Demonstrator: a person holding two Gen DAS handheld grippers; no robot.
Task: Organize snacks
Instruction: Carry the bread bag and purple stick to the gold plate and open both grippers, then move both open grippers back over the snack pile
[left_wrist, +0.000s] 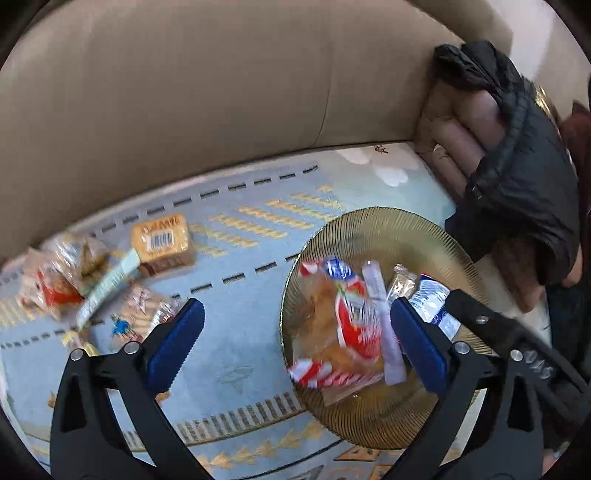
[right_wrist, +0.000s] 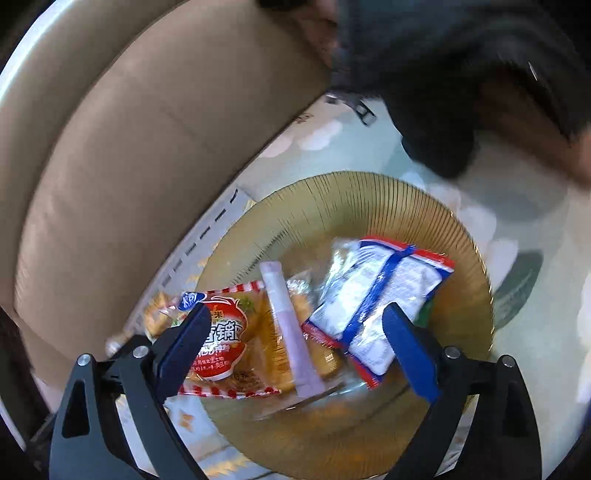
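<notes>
Amber ribbed glass plate (left_wrist: 373, 225) sits right of centre in the left wrist view, on a pale blue patterned mat (left_wrist: 240, 295). On the plate: a red-and-white snack packet (left_wrist: 354, 325), a pale lilac stick sachet (left_wrist: 380, 317), a small clear-wrapped piece (left_wrist: 400, 284) and a blue-and-white packet (left_wrist: 432, 299).

Left gripper (left_wrist: 297, 332) hangs wide open above the mat and the plate's left rim, nothing between its blue pads. Loose snacks remain at centre left of that frame: an orange barcode pack (left_wrist: 164, 240) and a blurred cluster of wrapped items (left_wrist: 70, 280), contents not readable.

Right gripper (right_wrist: 295, 339), in the right wrist view, is spread wide above the plate (right_wrist: 369, 199), empty. Below it lie the red-and-white snack packet (right_wrist: 236, 317), lilac stick sachet (right_wrist: 291, 332) and blue-and-white packet (right_wrist: 380, 288). Whether its fingertips touch any packet cannot be told; motion blur.

Beige sofa back (left_wrist: 184, 92) fills the upper frame; black jacket (left_wrist: 517, 166) at upper right.
</notes>
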